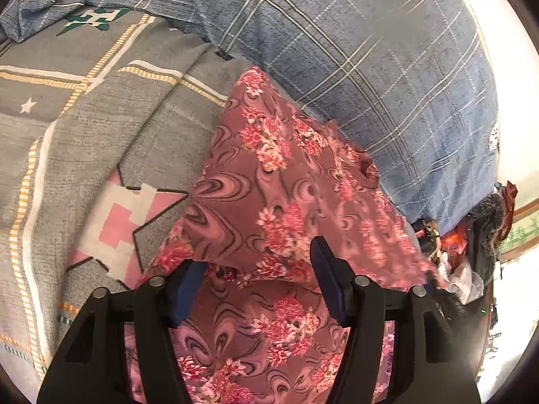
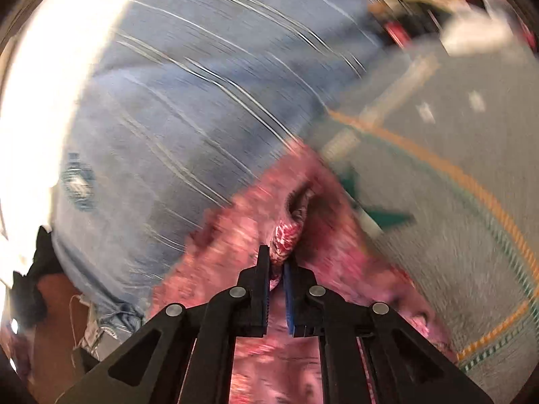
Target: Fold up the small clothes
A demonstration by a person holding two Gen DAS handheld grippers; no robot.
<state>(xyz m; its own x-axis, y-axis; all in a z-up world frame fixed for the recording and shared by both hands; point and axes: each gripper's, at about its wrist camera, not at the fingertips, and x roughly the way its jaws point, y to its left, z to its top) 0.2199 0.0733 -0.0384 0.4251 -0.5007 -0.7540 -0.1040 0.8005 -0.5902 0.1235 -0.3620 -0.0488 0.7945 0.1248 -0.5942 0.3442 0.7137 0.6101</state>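
Observation:
A pink floral garment (image 1: 269, 181) lies on the grey patterned bedsheet (image 1: 101, 134), one part folded over and reaching between my left fingers. My left gripper (image 1: 256, 269) is open, jaws wide apart over the cloth, with the left fingertip tucked under a fold edge. In the blurred right wrist view, my right gripper (image 2: 278, 262) is shut on a bunched piece of the same floral garment (image 2: 286, 235), which trails down under the jaws.
A large blue plaid pillow or quilt (image 1: 387, 77) lies just beyond the garment, also in the right wrist view (image 2: 168, 118). Cluttered items, red and black (image 1: 471, 242), sit past the bed edge at right. The grey bedsheet (image 2: 454, 202) spreads to the right.

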